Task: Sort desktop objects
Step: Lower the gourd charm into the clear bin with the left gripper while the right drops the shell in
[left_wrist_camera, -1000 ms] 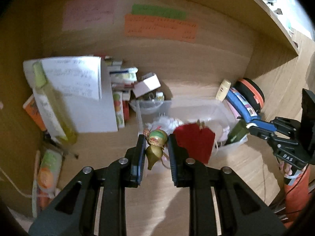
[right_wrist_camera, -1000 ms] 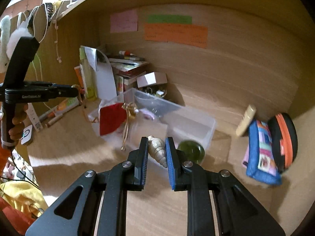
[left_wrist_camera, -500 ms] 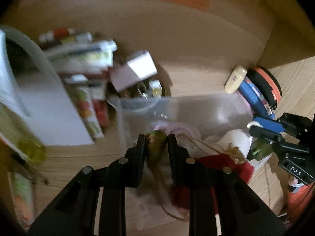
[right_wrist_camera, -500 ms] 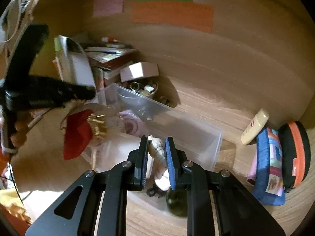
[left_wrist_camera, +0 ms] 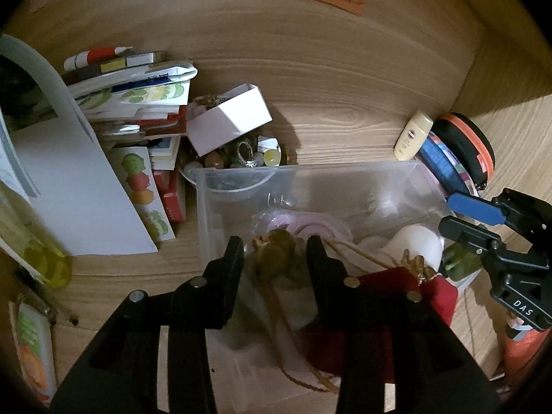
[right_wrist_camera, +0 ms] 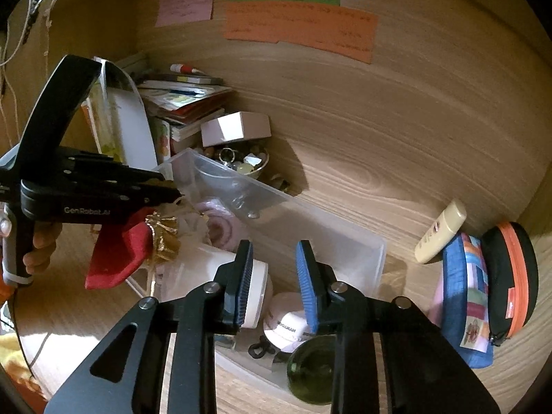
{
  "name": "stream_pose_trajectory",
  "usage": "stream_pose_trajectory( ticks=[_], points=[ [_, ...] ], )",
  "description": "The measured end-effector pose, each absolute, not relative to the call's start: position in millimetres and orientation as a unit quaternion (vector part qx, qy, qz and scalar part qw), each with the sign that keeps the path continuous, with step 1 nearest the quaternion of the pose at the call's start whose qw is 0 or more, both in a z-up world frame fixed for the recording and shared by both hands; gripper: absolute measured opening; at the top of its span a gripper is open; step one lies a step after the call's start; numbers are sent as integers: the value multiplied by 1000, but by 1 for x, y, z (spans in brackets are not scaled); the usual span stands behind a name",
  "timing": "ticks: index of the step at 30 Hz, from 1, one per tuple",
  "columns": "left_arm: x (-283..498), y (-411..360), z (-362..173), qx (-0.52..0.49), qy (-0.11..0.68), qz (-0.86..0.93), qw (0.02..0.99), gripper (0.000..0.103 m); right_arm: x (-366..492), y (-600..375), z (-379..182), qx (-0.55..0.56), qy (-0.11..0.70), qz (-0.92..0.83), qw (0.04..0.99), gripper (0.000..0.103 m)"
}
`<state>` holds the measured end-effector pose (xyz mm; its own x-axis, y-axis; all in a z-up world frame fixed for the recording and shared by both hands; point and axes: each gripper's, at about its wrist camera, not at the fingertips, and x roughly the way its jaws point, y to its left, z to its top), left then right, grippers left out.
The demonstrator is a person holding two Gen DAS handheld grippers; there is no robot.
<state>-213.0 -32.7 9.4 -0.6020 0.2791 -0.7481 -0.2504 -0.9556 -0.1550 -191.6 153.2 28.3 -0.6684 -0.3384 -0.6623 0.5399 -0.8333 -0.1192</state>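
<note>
Here, right view only: pink, green and orange notes [right_wrist_camera: 298, 26] on back panel, hand [right_wrist_camera: 39, 246] on left gripper's handle. Left gripper [left_wrist_camera: 274, 252] over clear bin [left_wrist_camera: 345, 179], jaws opening, gold gourd charm [left_wrist_camera: 276, 252] between pads, untouched. Right gripper [right_wrist_camera: 272, 276] opening above bin, nothing between jaws. Earlier: both clamped, charm and shell carried outside bin; shell now unseen.

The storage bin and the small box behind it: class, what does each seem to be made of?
The storage bin looks like clear, slightly frosted plastic: its contents show through the walls. The small box looks like matte white card with sharp folded edges, though thin plastic is possible.
</note>
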Motion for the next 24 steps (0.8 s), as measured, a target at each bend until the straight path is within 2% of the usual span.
stream_pose_trajectory(
  ticks=[4,6,8,10,13,17,18,20,24],
  points=[
    [-204,-36,19,-418,-26,896,149,40,-185,155,30,328,148,-901,243,24],
    [-197,-37,24,-411,-27,899,147,52,-180,155,32,326,145,-902,242,27],
    [-189,-37,30,-402,-27,904,144,56,-173,156,34,319,141,-906,239,41],
    [-181,-36,35,-396,-27,907,143,56,-166,156,37,310,139,-910,237,49],
    [-169,-36,42,-389,-29,910,139,61,-154,155,40,304,140,-913,235,53],
    [-147,-35,49,-369,-24,921,121,78,-135,158,44,286,141,-924,213,77],
    [-141,-34,50,-365,-21,924,114,87,-130,159,46,278,142,-927,207,79],
    [-130,-33,52,-357,-19,928,103,97,-120,161,49,266,140,-933,199,83],
    [-108,-28,51,-346,-10,935,83,98,-105,165,54,254,134,-940,183,92]
  ],
)
